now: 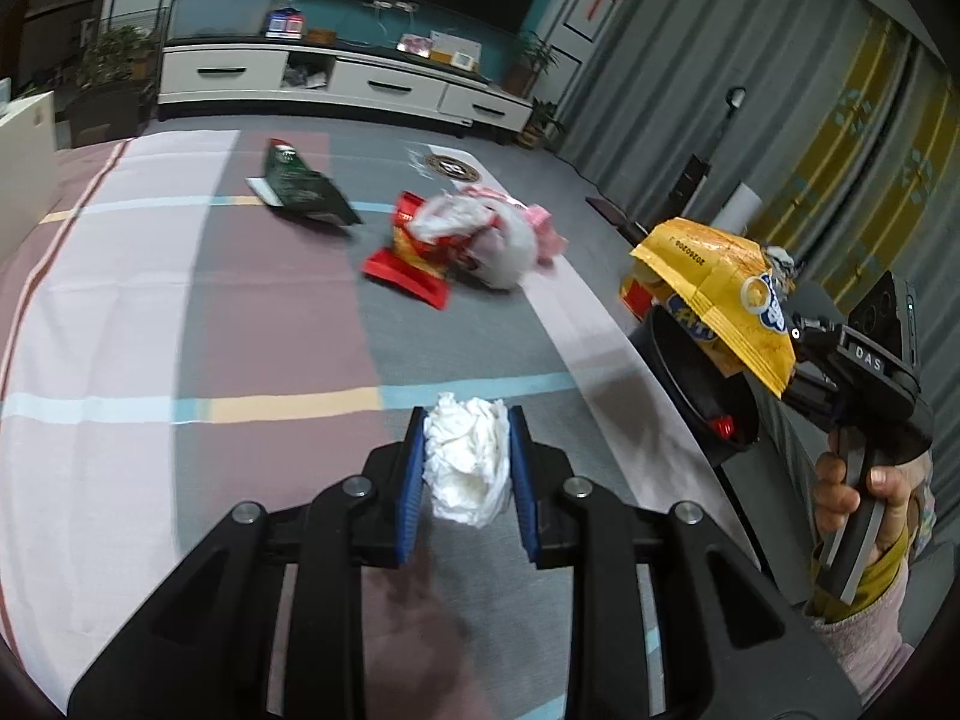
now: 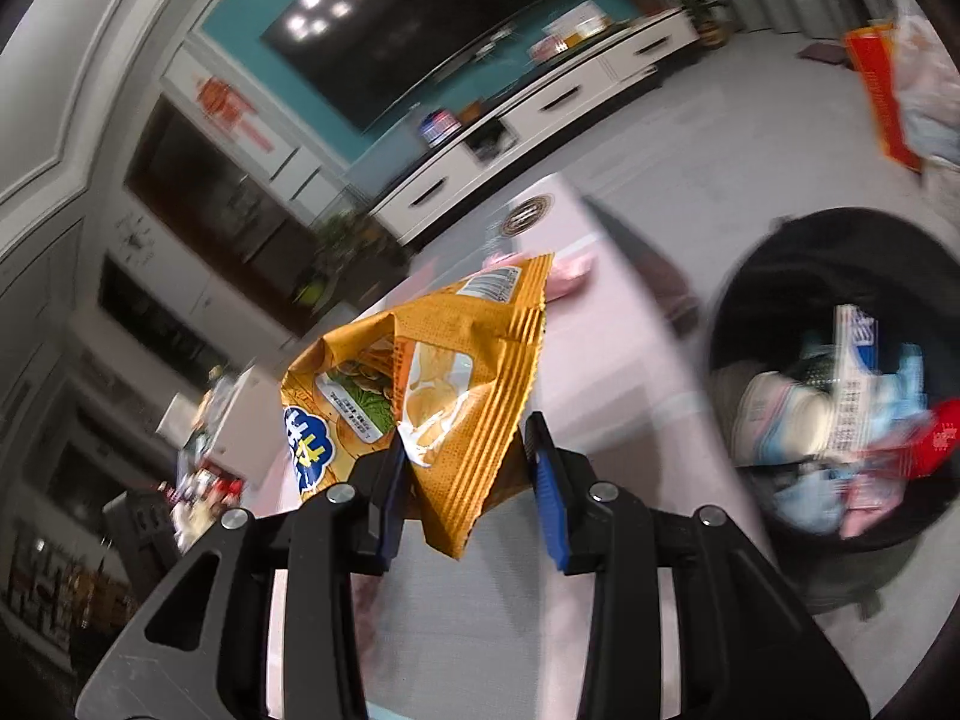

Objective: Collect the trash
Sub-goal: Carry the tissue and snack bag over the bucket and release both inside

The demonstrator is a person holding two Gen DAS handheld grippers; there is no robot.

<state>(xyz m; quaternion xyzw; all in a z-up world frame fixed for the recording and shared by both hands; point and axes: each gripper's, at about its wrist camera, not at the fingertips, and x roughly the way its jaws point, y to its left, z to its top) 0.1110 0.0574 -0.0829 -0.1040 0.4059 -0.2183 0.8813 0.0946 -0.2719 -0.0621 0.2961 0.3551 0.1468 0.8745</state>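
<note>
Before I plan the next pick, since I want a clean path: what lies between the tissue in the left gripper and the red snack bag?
Only bare tablecloth, seen in the left wrist view, between the tissue and red snack bag.

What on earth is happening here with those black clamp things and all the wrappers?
A person is clearing litter off a cloth-covered table with two hand-held grippers. The left gripper pinches a crumpled white tissue. The right gripper has its jaws apart around a yellow chip bag beside the black trash bin, already partly filled. A green packet and a red-and-white pile remain.
</note>
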